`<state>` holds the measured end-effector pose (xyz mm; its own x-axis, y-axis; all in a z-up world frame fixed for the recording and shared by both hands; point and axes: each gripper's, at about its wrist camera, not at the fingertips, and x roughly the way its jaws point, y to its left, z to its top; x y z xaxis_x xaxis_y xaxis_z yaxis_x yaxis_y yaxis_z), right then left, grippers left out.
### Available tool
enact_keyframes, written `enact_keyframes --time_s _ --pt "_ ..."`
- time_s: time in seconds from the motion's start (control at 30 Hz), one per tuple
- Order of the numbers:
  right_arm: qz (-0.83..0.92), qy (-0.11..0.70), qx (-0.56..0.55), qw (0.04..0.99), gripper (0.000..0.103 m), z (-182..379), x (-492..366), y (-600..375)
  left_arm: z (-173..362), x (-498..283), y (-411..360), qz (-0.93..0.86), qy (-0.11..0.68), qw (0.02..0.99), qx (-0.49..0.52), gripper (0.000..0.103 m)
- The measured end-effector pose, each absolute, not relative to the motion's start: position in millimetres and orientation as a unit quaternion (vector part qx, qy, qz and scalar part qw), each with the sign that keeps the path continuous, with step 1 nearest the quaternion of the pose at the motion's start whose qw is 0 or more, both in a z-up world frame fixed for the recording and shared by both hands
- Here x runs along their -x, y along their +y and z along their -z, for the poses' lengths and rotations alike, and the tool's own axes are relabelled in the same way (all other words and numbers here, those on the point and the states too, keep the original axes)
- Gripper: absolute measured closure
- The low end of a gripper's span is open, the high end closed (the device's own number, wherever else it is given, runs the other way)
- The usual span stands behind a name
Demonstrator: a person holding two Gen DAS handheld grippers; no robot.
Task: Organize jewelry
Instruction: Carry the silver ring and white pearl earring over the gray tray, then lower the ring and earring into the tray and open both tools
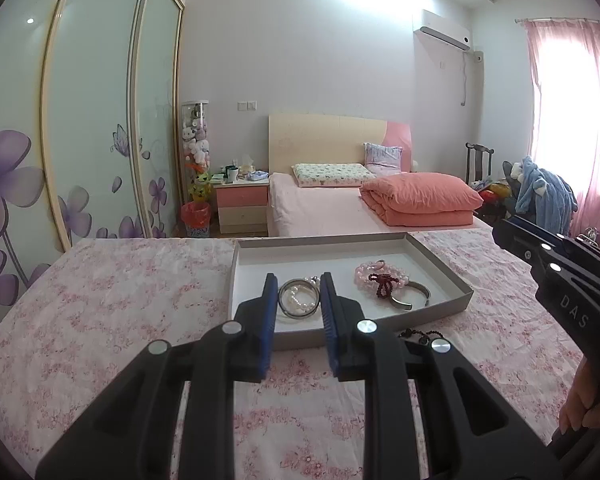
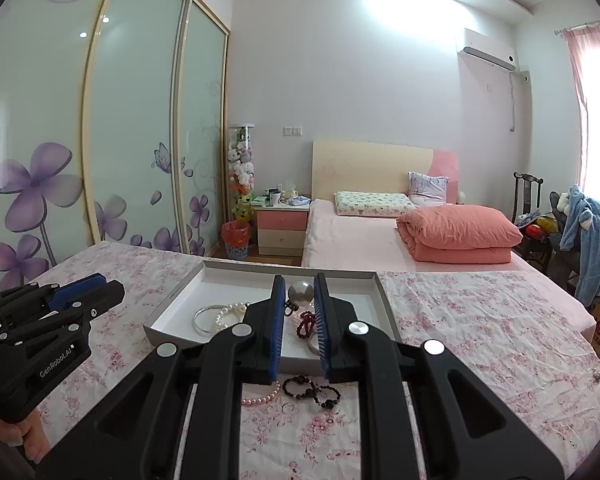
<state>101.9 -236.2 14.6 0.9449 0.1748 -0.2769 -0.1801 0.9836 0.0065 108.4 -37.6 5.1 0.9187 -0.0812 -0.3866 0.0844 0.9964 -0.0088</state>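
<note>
Pink-flowered cloth (image 1: 120,300) covered the table where a shallow grey-and-white tray (image 1: 236,272) sat with most of the jewelry already in it. A silver bangle (image 1: 284,306) ringed a pearl bracelet (image 1: 300,300) at the tray's left. To the right lay a pink bead bracelet (image 1: 376,272), with a dark red bead string (image 1: 382,282) on top of it, and an open silver cuff (image 1: 416,294) touching both. Two pieces were outside the tray, on the cloth just beside its near edge: a black bead bracelet (image 2: 308,388) and a pink pearl strand (image 2: 262,398). The left gripper (image 1: 299,280) hung above that edge, its blue pads a little apart and clasping nothing. The tray's contents showed through the gap. The right gripper (image 2: 299,280) hovered alongside, its pads drawn in about as near as they seemed to go. A slim gap remained, and the fisheye view left it uncertain whether the gap counted as closed, but nothing was pinched there. Neither tool touched the jewelry. The person's fingers (image 1: 580,412) wrapped the right gripper's handle at the frame's edge.
</note>
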Motion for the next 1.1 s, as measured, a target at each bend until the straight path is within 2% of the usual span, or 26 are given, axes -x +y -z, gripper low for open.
enact_keyframes --time_s 1.1 --pt "-0.091 0.143 0.003 0.986 0.088 -17 -124 -236 -3 -147 -41 0.043 0.212 0.976 -0.014 0.081"
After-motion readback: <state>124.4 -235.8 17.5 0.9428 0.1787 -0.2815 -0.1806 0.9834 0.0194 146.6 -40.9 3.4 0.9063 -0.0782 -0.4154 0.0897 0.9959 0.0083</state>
